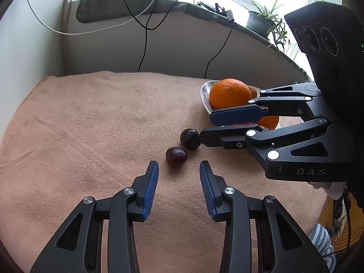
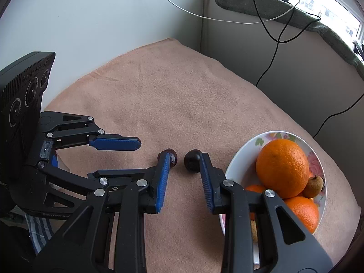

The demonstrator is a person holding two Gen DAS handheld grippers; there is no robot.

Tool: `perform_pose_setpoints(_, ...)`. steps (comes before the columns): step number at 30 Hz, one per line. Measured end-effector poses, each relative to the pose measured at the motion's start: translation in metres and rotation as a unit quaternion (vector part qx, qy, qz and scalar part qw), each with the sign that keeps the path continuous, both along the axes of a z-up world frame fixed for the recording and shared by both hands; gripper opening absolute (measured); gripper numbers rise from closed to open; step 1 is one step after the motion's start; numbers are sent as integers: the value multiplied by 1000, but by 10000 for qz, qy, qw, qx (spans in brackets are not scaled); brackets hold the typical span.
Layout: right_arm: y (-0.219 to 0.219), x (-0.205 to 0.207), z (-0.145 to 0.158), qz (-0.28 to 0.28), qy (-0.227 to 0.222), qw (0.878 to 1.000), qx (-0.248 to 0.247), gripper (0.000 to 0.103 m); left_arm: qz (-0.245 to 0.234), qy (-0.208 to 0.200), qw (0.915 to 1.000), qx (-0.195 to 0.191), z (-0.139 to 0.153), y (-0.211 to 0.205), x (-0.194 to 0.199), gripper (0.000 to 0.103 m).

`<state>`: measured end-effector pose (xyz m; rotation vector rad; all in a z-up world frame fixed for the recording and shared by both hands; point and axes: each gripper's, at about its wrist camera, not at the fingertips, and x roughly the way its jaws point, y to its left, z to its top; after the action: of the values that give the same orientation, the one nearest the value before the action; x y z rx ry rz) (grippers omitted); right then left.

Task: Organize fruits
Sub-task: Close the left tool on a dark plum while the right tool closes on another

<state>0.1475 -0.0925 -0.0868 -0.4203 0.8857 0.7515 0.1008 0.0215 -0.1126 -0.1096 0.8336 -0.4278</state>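
Two small dark round fruits lie on the peach cloth. The reddish-brown fruit (image 1: 176,156) sits just ahead of my left gripper (image 1: 179,167), which is open with nothing between its blue pads. The darker fruit (image 1: 190,138) lies at the tips of my right gripper (image 1: 206,126). In the right wrist view my right gripper (image 2: 184,159) is open with a narrow gap. The darker fruit (image 2: 192,160) is beside its right fingertip. The reddish-brown fruit (image 2: 173,155) is partly hidden behind its left finger. A floral bowl (image 2: 238,150) holds a large orange (image 2: 282,168).
The bowl (image 1: 204,91) stands at the cloth's right edge with more oranges (image 2: 302,211) and a small brown fruit (image 2: 315,186). A wall and a padded ledge with hanging cables (image 1: 145,34) close off the back. A potted plant (image 1: 266,20) stands on the ledge.
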Motion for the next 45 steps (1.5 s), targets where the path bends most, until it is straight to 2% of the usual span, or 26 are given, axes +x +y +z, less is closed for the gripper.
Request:
perform_pose_setpoints(3,4,11,-8,214,140,9992,-316,27,0,54,10000,-10,-2,-3,3,34)
perform_pose_setpoints(6,6,17,-12,324,203,9984,-425,27,32,90,10000,-15,-4,-5,8,34)
perform_pose_setpoints(12,16,21,-21,544,173,9956,-748,27,82,156,9998,31,-8,-7,15,34)
perform_pose_setpoints(21,29,25,-31,709,195,9935,-869,25,137,258,9995,136,-14,-15,22,33)
perform_pose_setpoints(23,30,23,-31,719,213,9935,-856,24,161,300,9993,150,-16,-15,24,29)
perform_pose_setpoints(30,30,24,-33,672,264,9945,-765,22,174,393,9990,133,-21,-17,30,26)
perform_pose_setpoints(33,28,24,-32,635,279,9950,-719,22,183,381,9990,127,-21,-18,33,22)
perform_pose_setpoints(45,12,20,-21,399,303,9984,-257,22,340,212,9992,62,-11,-10,24,21)
